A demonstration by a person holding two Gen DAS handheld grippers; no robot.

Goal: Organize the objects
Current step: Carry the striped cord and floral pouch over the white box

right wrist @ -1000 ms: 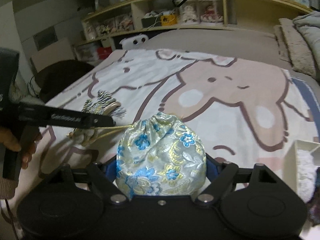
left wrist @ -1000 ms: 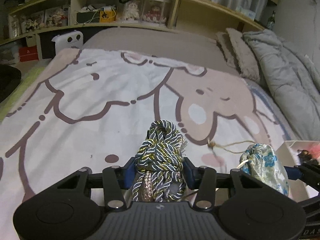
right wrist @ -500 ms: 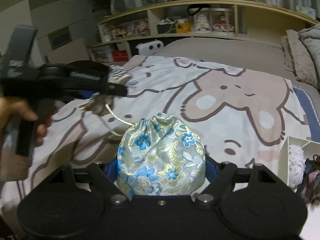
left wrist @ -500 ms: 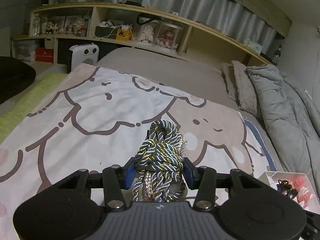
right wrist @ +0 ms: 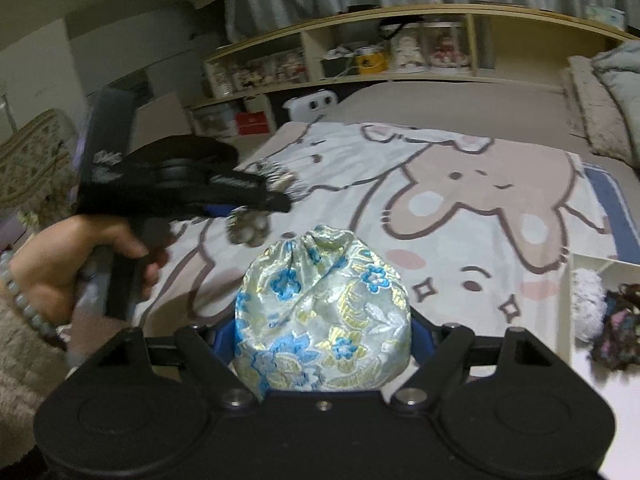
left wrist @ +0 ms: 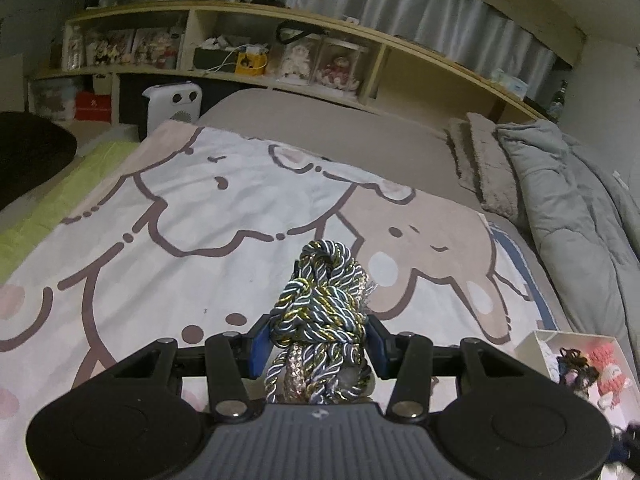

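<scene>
Two soft, light items were clamped mid-body: left gripper [left wrist: 318, 346] held the cord bundle [left wrist: 320, 320], right gripper [right wrist: 322, 338] the brocade pouch [right wrist: 322, 312], with the box [right wrist: 576, 258] at 3 o'clock.

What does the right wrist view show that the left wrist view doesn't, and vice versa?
Right wrist only: the right gripper shut on the brocade pouch, the left gripper from the side, and the hand holding it.

Left wrist only: the twisted cord bundle up close, clamped between the blue pads, plus the grey duvet.

Both: the cartoon blanket, the white box of small items at the right, and the wooden shelf behind.
</scene>
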